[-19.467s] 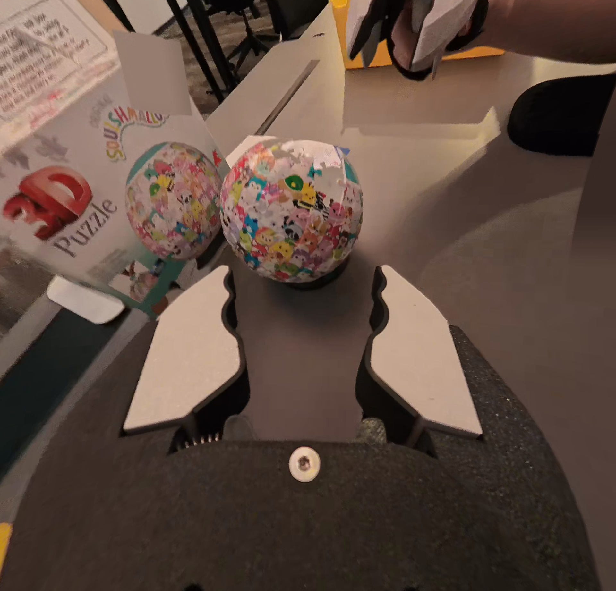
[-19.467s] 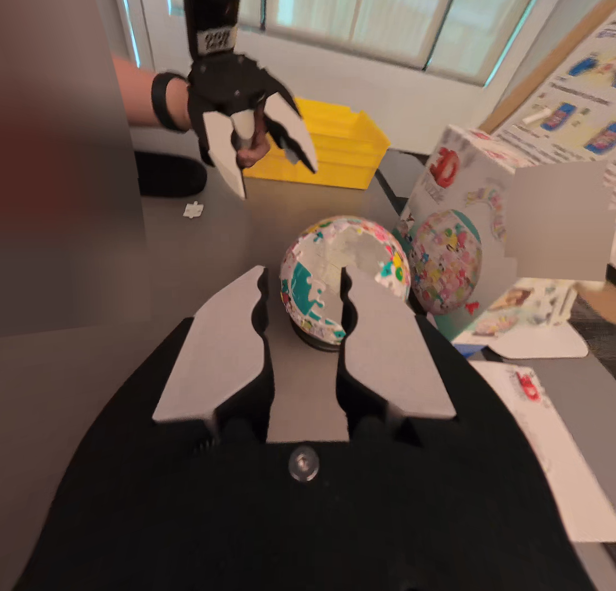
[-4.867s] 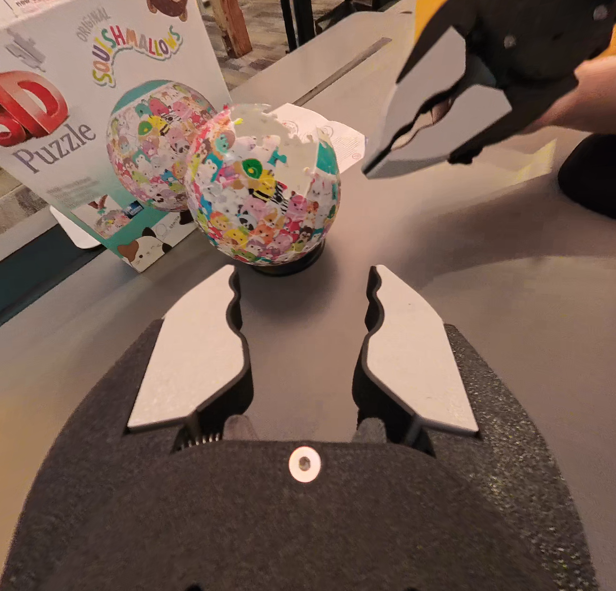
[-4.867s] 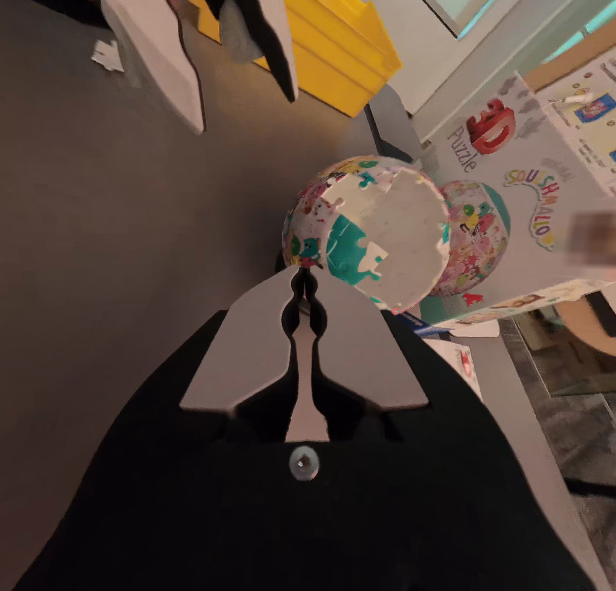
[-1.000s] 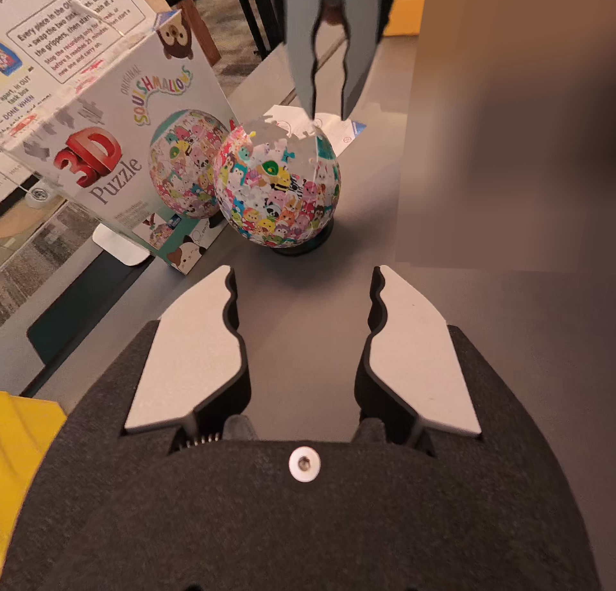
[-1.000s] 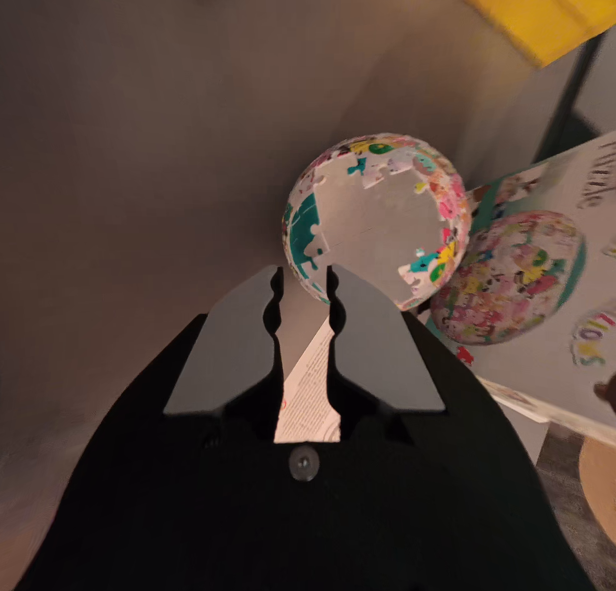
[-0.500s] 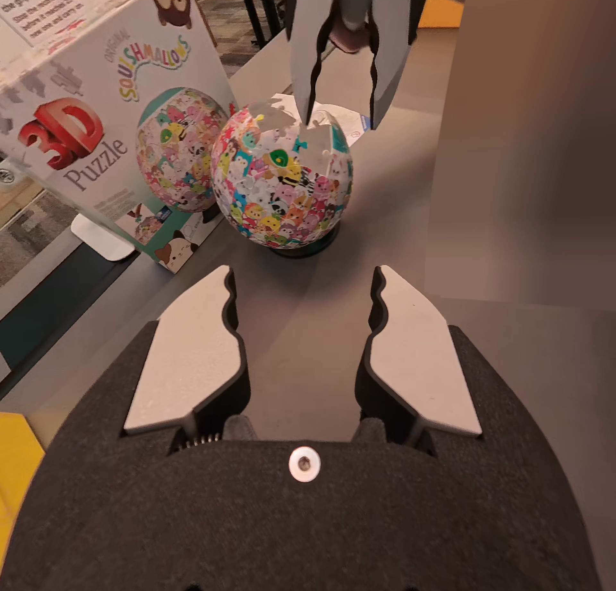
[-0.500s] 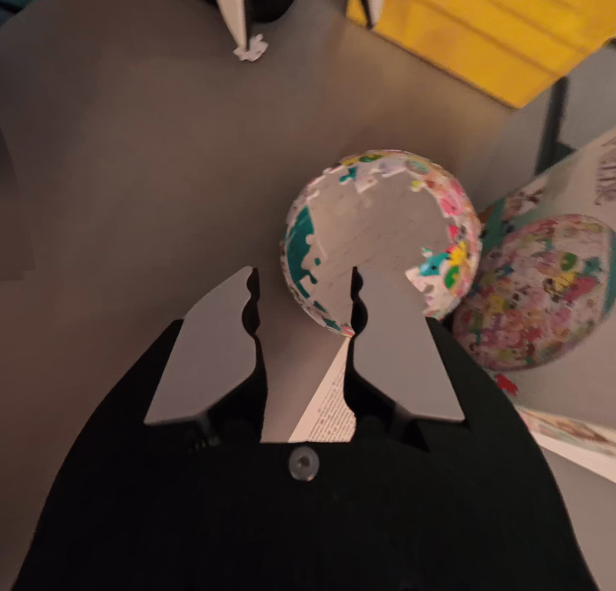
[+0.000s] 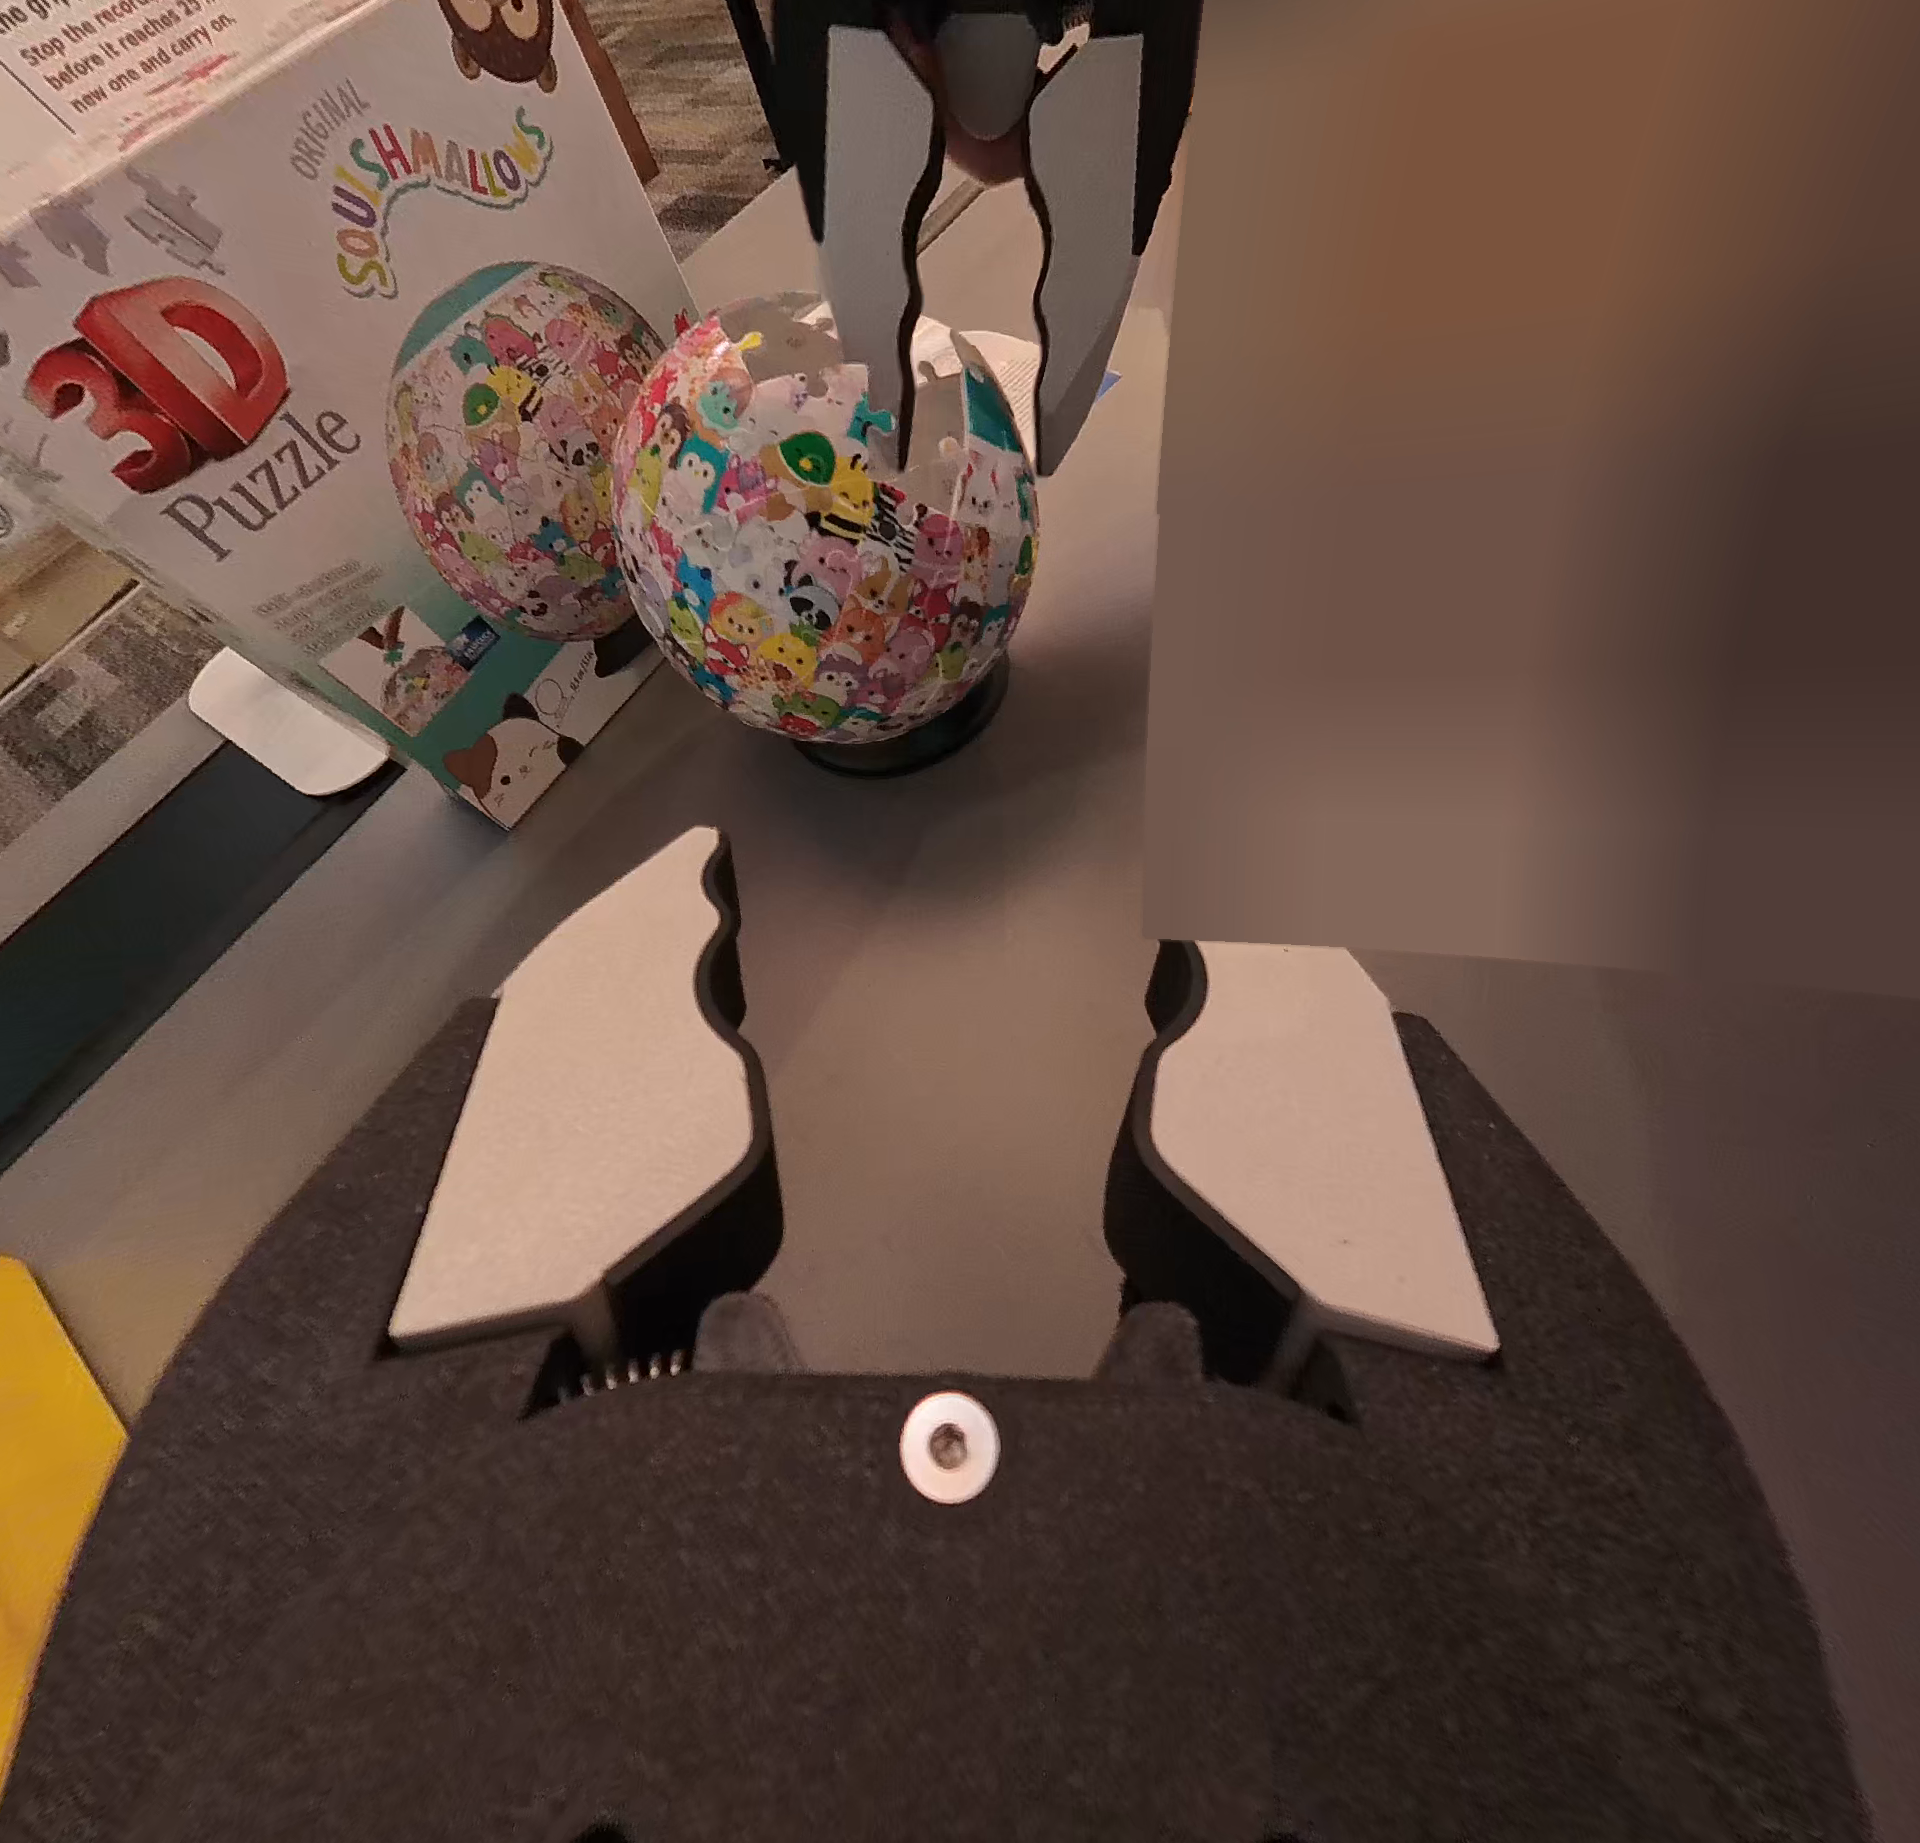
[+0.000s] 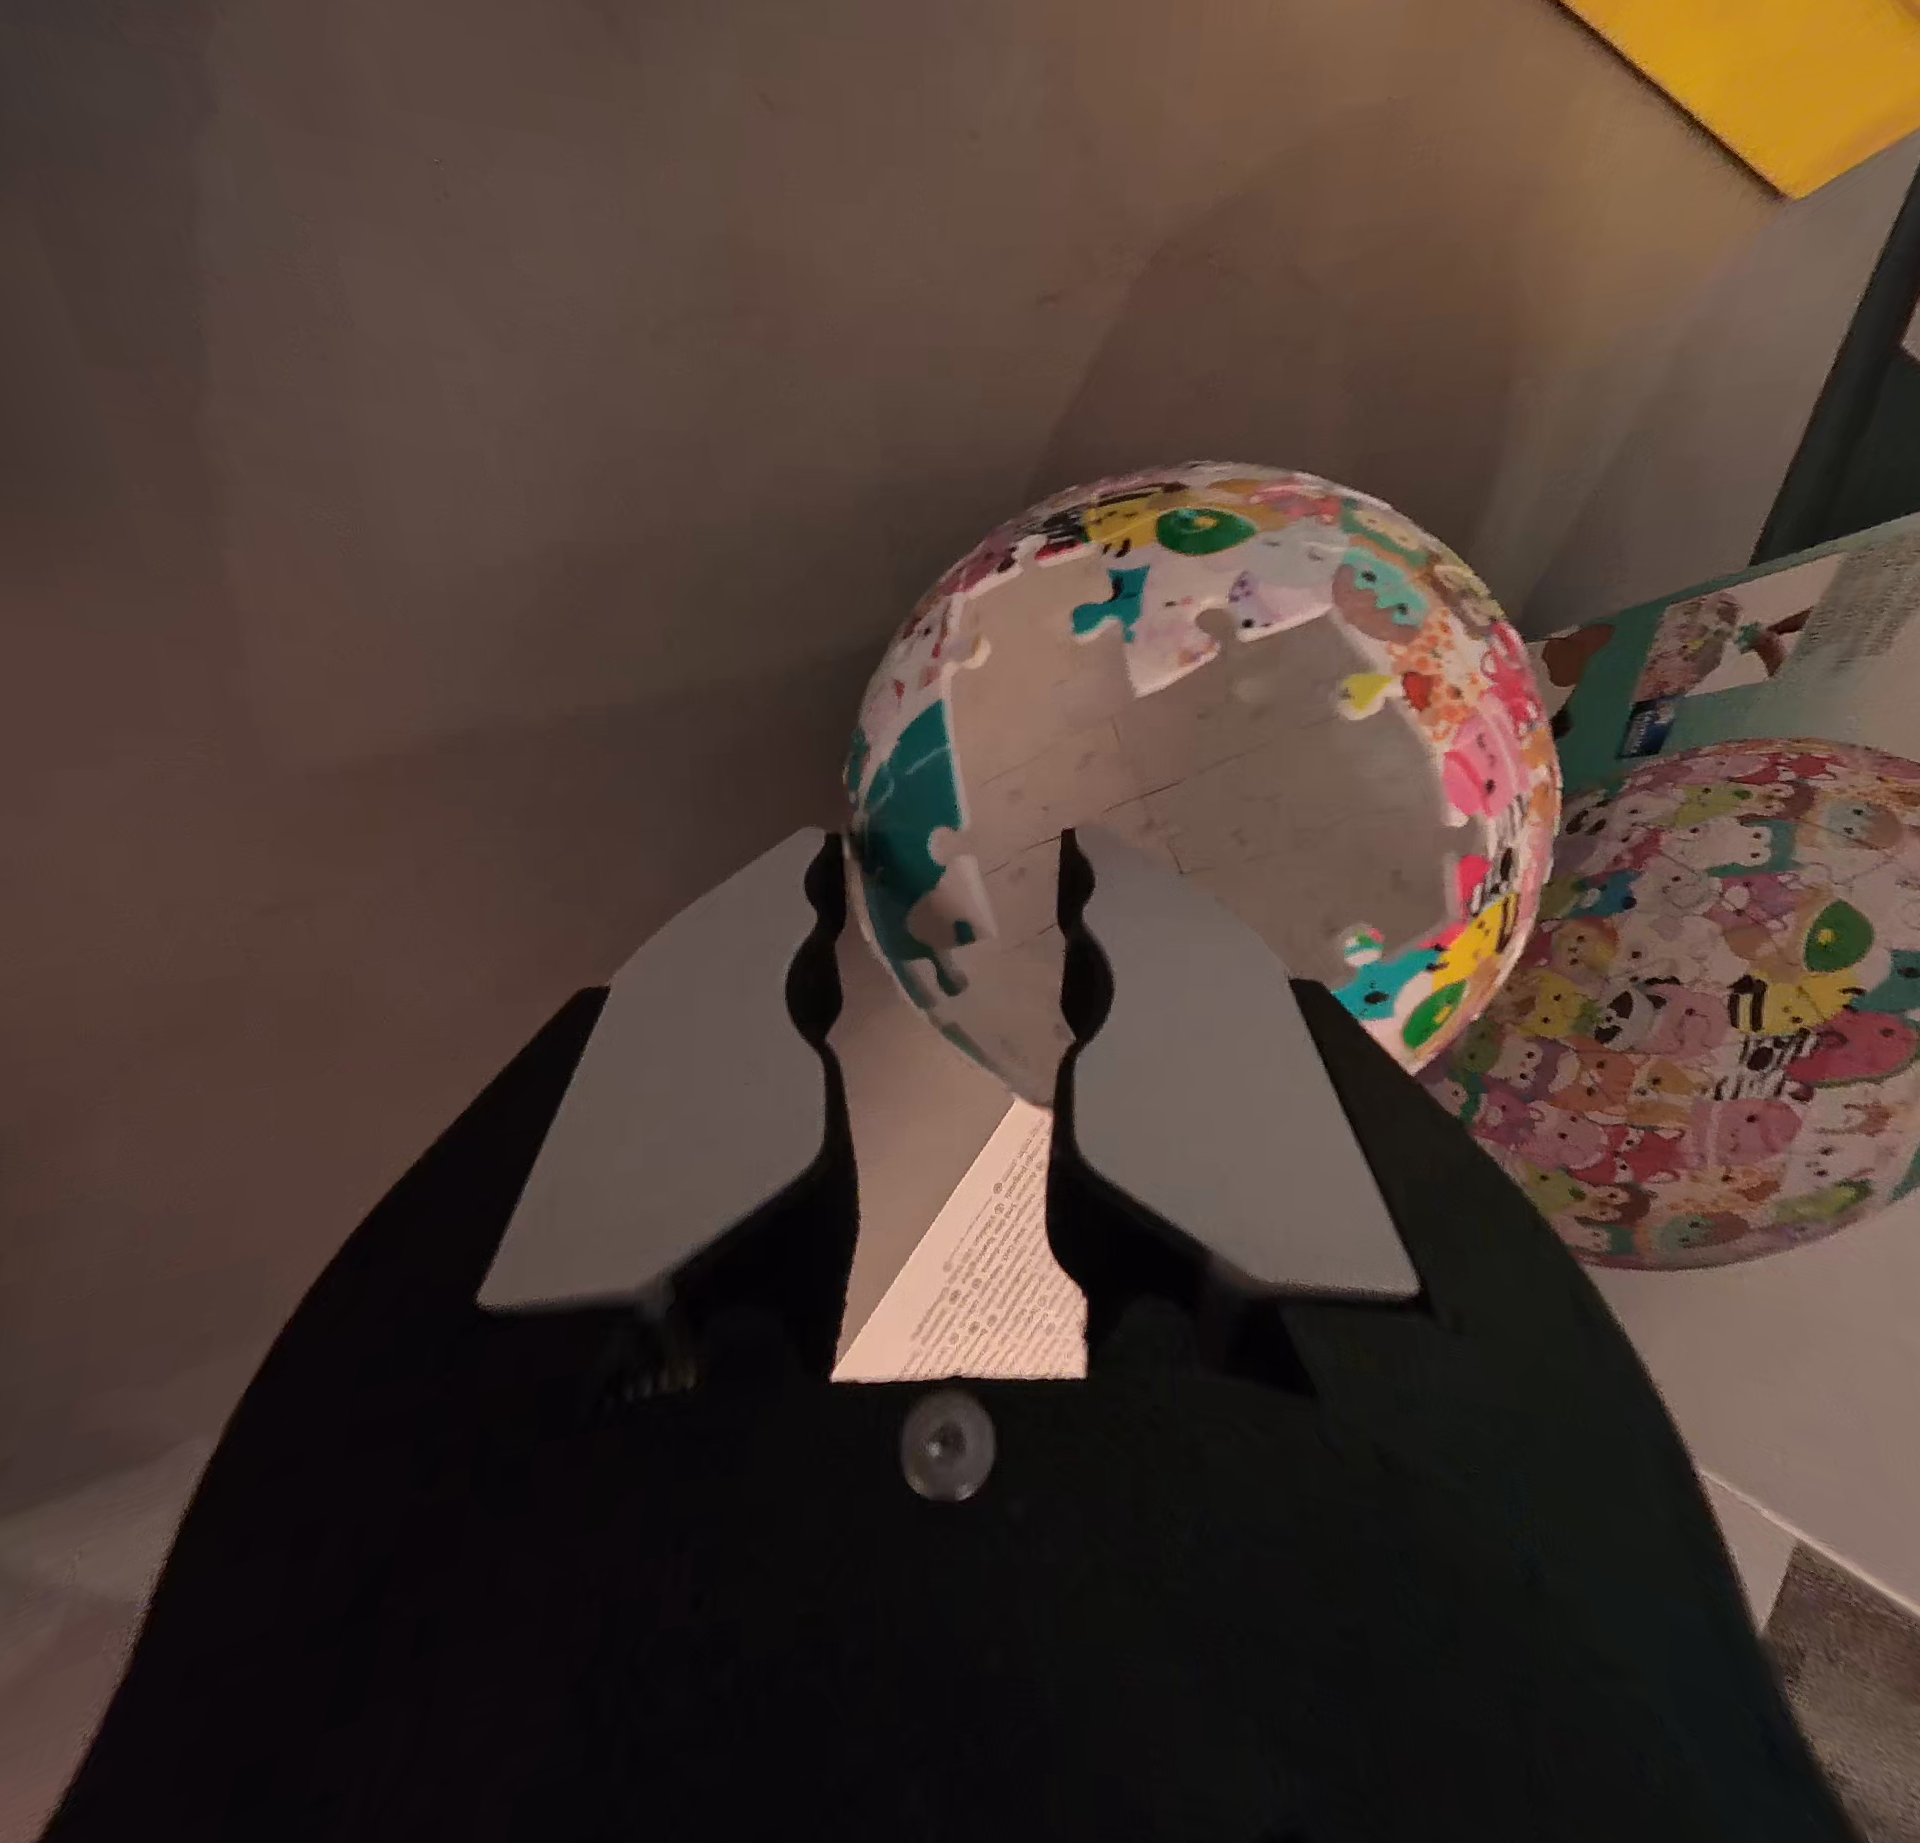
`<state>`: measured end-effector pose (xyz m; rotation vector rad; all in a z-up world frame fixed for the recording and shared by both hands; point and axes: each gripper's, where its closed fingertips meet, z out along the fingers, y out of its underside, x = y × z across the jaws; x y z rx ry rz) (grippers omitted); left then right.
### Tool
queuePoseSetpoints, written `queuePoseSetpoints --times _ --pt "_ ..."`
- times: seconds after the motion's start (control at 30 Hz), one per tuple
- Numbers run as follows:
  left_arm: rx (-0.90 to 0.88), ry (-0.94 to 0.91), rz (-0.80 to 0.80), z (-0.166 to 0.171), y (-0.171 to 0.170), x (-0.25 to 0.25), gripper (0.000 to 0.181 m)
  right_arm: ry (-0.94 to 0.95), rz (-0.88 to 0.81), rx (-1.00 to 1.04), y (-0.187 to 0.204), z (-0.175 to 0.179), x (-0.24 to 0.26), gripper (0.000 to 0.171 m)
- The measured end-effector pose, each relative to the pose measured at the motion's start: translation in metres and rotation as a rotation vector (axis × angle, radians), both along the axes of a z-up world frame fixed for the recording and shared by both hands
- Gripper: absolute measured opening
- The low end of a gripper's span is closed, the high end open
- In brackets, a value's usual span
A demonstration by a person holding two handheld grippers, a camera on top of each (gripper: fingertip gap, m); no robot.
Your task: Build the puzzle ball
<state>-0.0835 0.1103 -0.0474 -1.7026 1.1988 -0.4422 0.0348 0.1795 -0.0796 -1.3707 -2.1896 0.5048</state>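
The puzzle ball (image 9: 831,588) is colourful, sits on a dark round stand (image 9: 904,749) on the grey table, and has a large gap in its top that shows the white inside. My right gripper (image 9: 977,463) comes down from above and is open. One finger is inside the gap and the other is outside the wall. In the right wrist view the jaws of my right gripper (image 10: 951,843) straddle the teal-pieced edge of the ball (image 10: 1455,713), apart from it on both sides. My left gripper (image 9: 945,900) is open and empty, low over the table in front of the ball.
The puzzle box (image 9: 312,391) stands upright just left of the ball, almost touching it; it also shows in the right wrist view (image 10: 1714,1014). A printed leaflet (image 10: 987,1263) lies on the table behind the ball. A yellow bin (image 10: 1714,48) is at the table's far side. The gap from one gripper's tips to the other's is roughly 15 cm.
My right gripper has opened from nearly shut and dropped onto the ball's open rim, one finger going inside. My left gripper stays open and has shifted a little towards the ball.
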Motion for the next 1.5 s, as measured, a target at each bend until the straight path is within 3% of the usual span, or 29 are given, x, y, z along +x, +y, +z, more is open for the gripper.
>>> queuePoseSetpoints --times 0.2,0.3,0.73,0.83,0.93,1.0,1.17,1.33,1.5 --pt "0.005 0.003 0.0 0.0 -0.006 -0.001 0.076 0.047 -0.066 -0.02 0.005 0.007 -0.002 0.037" --pt "0.003 -0.002 -0.003 0.001 -0.01 0.0 0.076 0.049 -0.027 -0.012 -0.003 0.008 0.0 0.039" --pt "-0.017 -0.03 0.027 0.002 -0.006 -0.001 0.077 0.12 -0.158 0.063 0.011 0.013 0.002 0.048" --pt "-0.049 -0.076 0.034 0.001 0.009 0.0 0.08 0.303 -0.179 0.075 -0.009 0.044 0.014 0.051" --pt "-0.076 -0.053 0.032 -0.008 0.037 0.005 0.095 0.593 -0.32 0.025 -0.008 0.073 0.038 0.051" --pt "-0.09 -0.036 -0.006 -0.013 0.055 0.012 0.101 0.665 -0.485 -0.064 0.011 0.058 0.056 0.057" --pt "-0.178 -0.082 -0.131 -0.018 0.087 0.038 0.102 0.51 -0.729 -0.254 0.017 -0.013 0.062 0.058" --pt "-0.282 -0.057 -0.246 -0.038 0.098 0.056 0.114 0.37 -0.739 -0.285 0.003 -0.044 0.038 0.058" --pt "-0.319 -0.026 -0.295 -0.052 0.098 0.06 0.121 0.317 -0.768 -0.258 0.017 -0.063 0.029 0.059"
